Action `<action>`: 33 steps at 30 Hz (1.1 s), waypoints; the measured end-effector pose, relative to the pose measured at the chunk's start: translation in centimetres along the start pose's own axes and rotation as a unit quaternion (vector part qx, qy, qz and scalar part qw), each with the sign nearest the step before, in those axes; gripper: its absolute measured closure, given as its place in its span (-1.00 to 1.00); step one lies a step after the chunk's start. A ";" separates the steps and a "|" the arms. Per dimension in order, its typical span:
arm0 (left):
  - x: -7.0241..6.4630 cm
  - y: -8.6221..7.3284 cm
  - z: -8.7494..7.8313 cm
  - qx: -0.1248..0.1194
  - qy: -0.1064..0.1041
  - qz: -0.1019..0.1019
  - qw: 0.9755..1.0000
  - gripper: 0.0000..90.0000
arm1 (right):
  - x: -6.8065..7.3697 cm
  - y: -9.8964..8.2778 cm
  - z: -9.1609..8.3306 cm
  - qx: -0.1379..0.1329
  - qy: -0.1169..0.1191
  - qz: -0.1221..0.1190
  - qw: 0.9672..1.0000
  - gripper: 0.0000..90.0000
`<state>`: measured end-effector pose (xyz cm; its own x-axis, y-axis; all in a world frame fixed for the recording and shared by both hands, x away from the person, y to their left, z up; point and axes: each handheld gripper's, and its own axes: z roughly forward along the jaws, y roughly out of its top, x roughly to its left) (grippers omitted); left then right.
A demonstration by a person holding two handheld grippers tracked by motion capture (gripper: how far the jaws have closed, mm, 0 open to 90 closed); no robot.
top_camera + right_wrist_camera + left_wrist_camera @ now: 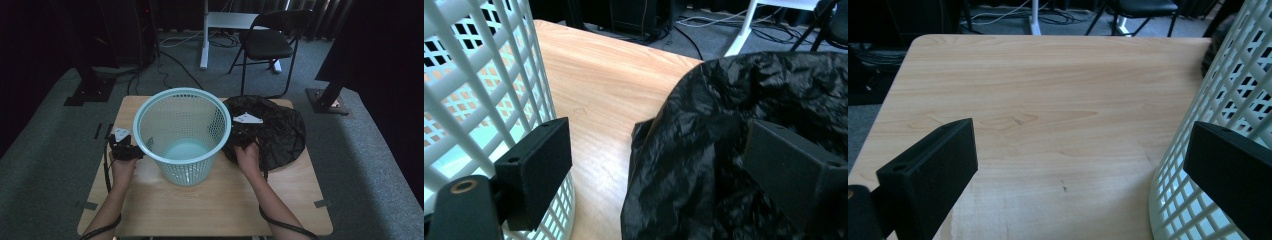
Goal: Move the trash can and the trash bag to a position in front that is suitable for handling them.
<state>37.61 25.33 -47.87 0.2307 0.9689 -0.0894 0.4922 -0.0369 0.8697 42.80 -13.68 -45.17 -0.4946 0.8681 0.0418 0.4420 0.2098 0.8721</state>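
A pale turquoise lattice basket [183, 134] stands upright in the middle of the wooden table [210, 200]. A crumpled black plastic bag [274, 131] lies on the table to its right. My left gripper [124, 145] is low at the basket's left side, open, with bare tabletop between its jaws and the basket wall [1218, 100] by its right jaw. My right gripper [244, 131] is open between the basket and the bag. In the right gripper view the bag's near edge [704, 165] lies between the jaws, and the basket wall [484, 85] is close on the left.
A black folding chair [270, 42] and a white stand leg [204, 35] are on the carpet beyond the table. Dark stand bases sit at the far left [90, 90] and far right [327, 97]. Cables run across the floor. Bare tabletop lies in front of the basket.
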 end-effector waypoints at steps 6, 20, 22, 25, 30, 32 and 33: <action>-1.0 -0.8 -1.3 -0.002 -0.014 0.018 1.000 -0.97 | 0.4 -1.1 -1.8 -0.002 0.001 0.004 1.000 -0.74; -3.1 -2.3 -3.5 -0.005 -0.036 0.038 0.999 -0.97 | 1.0 -3.2 -6.0 -0.007 -0.002 -0.014 1.000 -0.71; -3.4 -2.5 -3.8 -0.005 -0.038 0.038 0.999 -0.97 | 1.1 -3.5 -6.5 -0.007 -0.001 -0.014 1.000 -0.71; -4.1 -2.7 -4.2 -0.004 -0.040 0.041 0.998 -0.97 | 1.1 -4.0 -7.5 -0.008 -0.003 -0.017 1.000 -0.71; -5.2 -3.1 -4.9 -0.001 -0.047 0.056 0.997 -0.97 | 0.9 -4.9 -9.0 -0.010 0.001 -0.012 1.000 -0.71; -5.6 -3.3 -5.1 -0.003 -0.051 0.059 0.997 -0.97 | 0.8 -5.3 -9.7 -0.010 0.000 -0.011 1.000 -0.72; -5.9 -3.3 -5.2 -0.001 -0.055 0.060 0.997 -0.97 | 0.8 -5.5 -10.0 -0.010 0.001 -0.012 1.000 -0.72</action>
<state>30.22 21.04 -47.70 0.3795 0.9244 -0.0371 0.4535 -0.1509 0.8784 32.52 -18.66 -45.04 -0.5060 0.8623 0.0209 0.4148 0.2220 0.8824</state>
